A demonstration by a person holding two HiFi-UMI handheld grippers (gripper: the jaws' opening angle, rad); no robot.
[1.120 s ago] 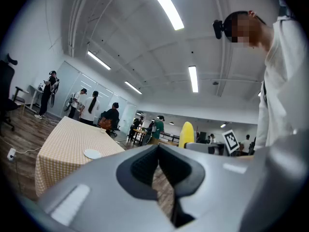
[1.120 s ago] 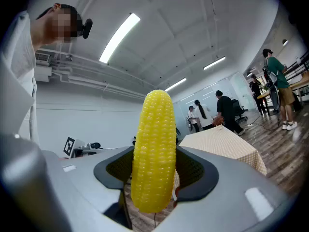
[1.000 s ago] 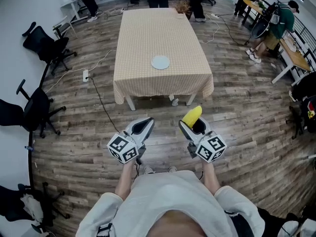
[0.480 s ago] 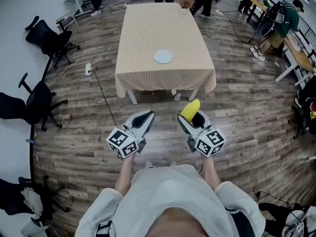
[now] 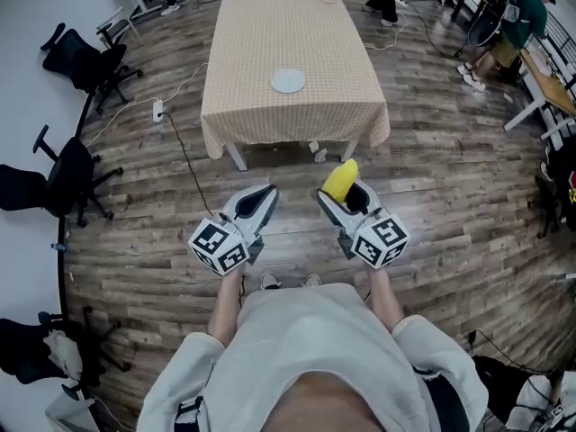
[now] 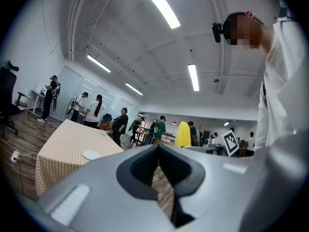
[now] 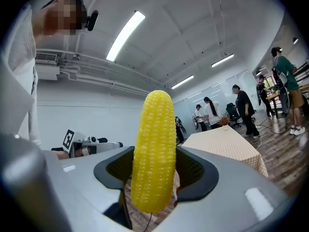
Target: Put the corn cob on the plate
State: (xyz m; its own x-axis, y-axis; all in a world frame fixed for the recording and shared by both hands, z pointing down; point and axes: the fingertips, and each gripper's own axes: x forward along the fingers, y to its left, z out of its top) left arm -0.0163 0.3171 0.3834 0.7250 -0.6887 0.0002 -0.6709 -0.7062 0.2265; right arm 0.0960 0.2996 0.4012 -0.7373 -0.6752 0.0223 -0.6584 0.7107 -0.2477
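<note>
A yellow corn cob (image 5: 340,179) (image 7: 154,153) stands upright between the jaws of my right gripper (image 5: 346,188) (image 7: 155,164), which is shut on its lower half. My left gripper (image 5: 268,193) (image 6: 158,149) is held beside it at the same height, shut with nothing in it. Both are over the wooden floor, short of the table (image 5: 270,25) (image 6: 60,146) with its checked cloth. A small white plate (image 5: 288,81) (image 6: 90,154) sits near the table's middle. From the left gripper view the corn (image 6: 182,134) shows off to the right.
Black office chairs (image 5: 85,61) (image 5: 54,183) stand to the left. A power strip and cable (image 5: 158,111) lie on the floor by the table's left side. People (image 6: 96,111) stand beyond the table's far end, and desks (image 5: 549,79) with a person are at the right.
The table and plate have slid upward in the head view as the person steps along. Both grippers keep their pose, and the corn stays in the right one.
</note>
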